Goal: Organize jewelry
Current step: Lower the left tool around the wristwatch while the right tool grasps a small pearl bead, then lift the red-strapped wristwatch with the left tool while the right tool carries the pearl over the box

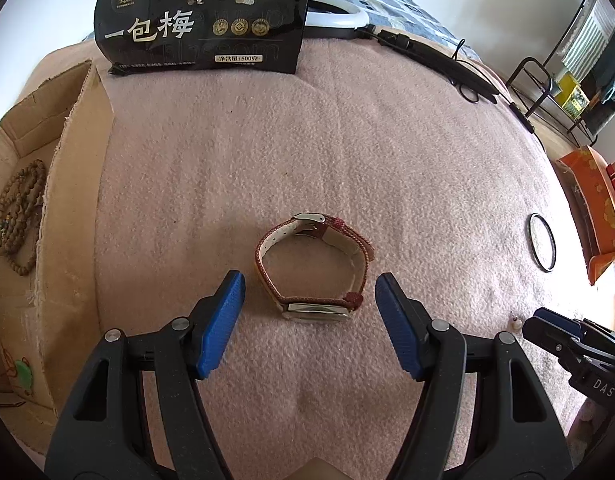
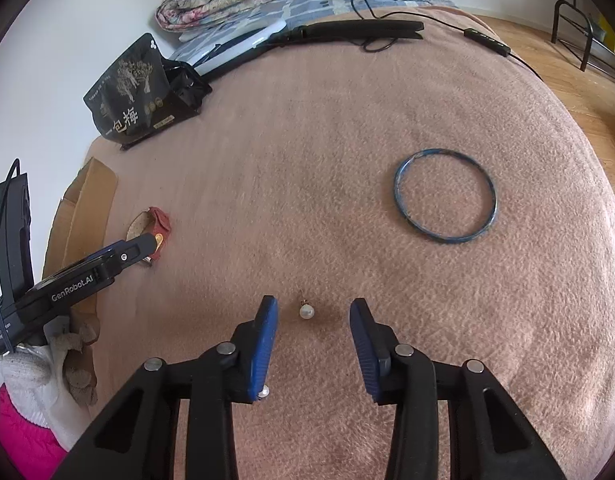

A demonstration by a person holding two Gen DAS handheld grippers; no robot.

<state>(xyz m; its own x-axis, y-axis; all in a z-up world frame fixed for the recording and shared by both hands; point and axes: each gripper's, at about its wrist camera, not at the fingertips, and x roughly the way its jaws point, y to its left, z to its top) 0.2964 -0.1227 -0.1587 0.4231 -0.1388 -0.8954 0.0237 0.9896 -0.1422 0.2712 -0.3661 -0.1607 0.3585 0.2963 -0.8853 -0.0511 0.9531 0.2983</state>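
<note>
blue ribbed pads of the left gripper [image 1: 310, 292] stand apart with nothing pressed between them, and the wristwatch [image 1: 313, 268] lies on its side just ahead of the tips, its metal case nearest the claw and the buckle at the far side of the loop. right gripper [image 2: 313, 312] is likewise released, its pads flanking but not touching the pearl earring [image 2: 306, 311], which rests between the tips slightly toward the left pad. judged from looks, the watch is light, with a stiff case and a springy red-brown strap that would flex under pressure; squeezing across the case should hold better than pinching the loop. the earring seems tiny, round and slippery, likely to roll or sink into the nap, so a low, centred pinch on the pearl seems needed. well ahead and to the right of the right claw lies a thin blue bangle [image 2: 445, 196], rigid by the look of it. everything rests on a soft pink fleece blanket [image 1: 347, 140]. left of the left claw a cardboard box [image 1: 67, 184] already holds a wooden bead strand [image 1: 19, 216]; far ahead stands a black snack bag [image 1: 203, 16].
</note>
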